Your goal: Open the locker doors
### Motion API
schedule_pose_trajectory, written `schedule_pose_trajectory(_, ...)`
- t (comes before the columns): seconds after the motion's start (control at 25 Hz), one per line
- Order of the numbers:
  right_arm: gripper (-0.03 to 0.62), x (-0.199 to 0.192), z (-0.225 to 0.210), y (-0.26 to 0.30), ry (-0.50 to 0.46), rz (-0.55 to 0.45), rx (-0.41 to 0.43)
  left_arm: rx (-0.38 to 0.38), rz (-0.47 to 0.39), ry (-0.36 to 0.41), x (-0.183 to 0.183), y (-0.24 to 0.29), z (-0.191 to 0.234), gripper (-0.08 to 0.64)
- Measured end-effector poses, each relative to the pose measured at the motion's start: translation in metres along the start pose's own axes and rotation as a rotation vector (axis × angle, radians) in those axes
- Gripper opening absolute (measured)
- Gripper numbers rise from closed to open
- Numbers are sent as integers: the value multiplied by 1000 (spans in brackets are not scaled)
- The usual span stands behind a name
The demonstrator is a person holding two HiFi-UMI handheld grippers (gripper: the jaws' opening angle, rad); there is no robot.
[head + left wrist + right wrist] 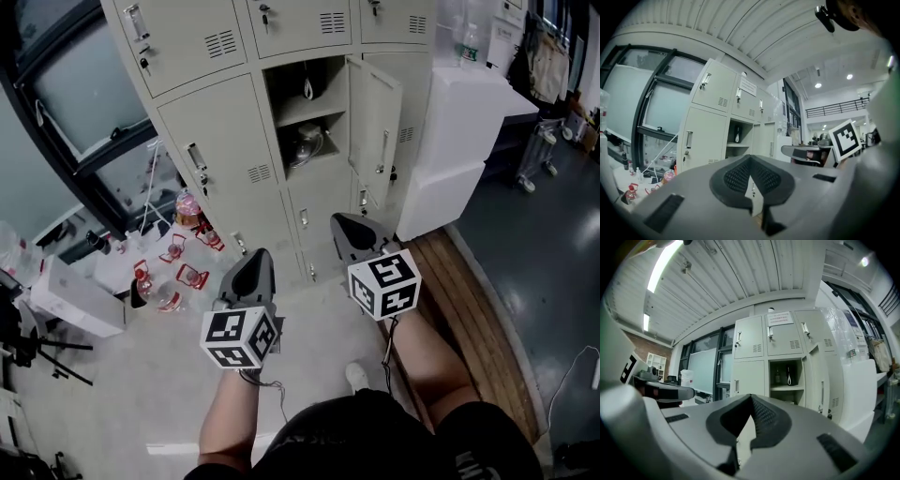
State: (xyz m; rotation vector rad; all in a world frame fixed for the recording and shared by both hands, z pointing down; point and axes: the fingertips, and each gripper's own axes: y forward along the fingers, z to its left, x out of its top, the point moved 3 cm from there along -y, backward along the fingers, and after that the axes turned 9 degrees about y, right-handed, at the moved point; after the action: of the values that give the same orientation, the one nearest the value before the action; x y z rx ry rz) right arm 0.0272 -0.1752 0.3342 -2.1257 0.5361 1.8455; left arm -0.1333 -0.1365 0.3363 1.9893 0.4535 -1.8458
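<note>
The closed locker door (220, 150) stands at eleven o'clock from the left gripper (253, 267), whose jaws are pressed together on nothing. At one o'clock from it, one compartment (302, 112) is already open, with its door (373, 127) swung to the right. The right gripper (361, 232), at six o'clock below this door, is also pressed together and empty. I judge this to be the approach step. Next, one gripper must spread its jaws, pinch the handle (197, 157) and pull.

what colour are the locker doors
The locker doors are pale cream-grey; head view shows it best.

Perhaps an office — cream lockers (225, 141), big windows (70, 84)
</note>
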Motion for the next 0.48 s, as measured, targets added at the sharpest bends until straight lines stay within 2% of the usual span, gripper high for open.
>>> schedule_pose_trajectory(0.48, 0, 16, -4, 91, -29, 21, 221, 232, -22, -10, 9, 29, 49, -2)
